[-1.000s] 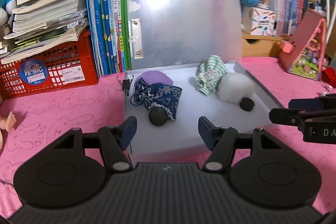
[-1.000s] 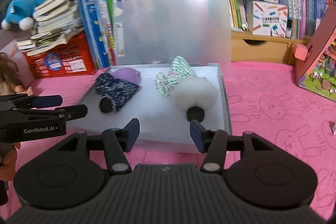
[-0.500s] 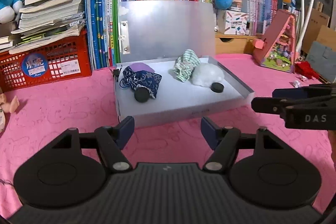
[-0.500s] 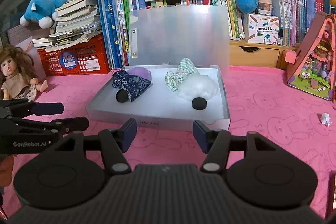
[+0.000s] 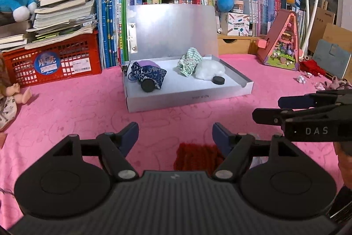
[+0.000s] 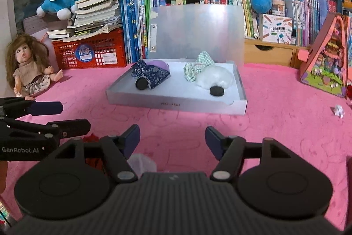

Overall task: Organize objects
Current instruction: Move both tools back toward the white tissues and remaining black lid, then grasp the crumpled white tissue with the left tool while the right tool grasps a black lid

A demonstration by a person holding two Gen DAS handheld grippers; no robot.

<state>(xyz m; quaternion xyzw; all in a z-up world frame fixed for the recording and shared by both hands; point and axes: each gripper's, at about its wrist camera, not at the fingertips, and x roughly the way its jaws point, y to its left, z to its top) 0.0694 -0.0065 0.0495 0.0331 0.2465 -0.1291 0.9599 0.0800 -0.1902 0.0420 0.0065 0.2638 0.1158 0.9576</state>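
Observation:
A silver box (image 5: 189, 98) (image 6: 176, 102) with its lid upright stands open on the pink cloth. Inside lie a dark blue patterned pouch (image 5: 151, 76) (image 6: 151, 75) over a purple item (image 5: 146, 63), a green checked pouch (image 5: 188, 61) (image 6: 197, 65), a white fluffy piece (image 5: 209, 69) (image 6: 214, 78) and two black discs (image 5: 147, 85) (image 5: 218, 80). My left gripper (image 5: 175, 136) is open and empty, well short of the box; a red knitted item (image 5: 198, 158) lies just under it. My right gripper (image 6: 172, 138) is open and empty beside it, with a pale item (image 6: 142, 163) below.
A red crate (image 5: 55, 63) with stacked books and upright books stand behind the box. A doll (image 6: 28, 67) sits at the left. A pink toy house (image 5: 282, 45) (image 6: 327, 65), crumpled paper (image 6: 338, 110) and red yarn (image 5: 312, 65) lie to the right.
Both grippers have pulled back and away from the box, staying open. The box now looks farther off, and the red knitted item has come into view under the left gripper.

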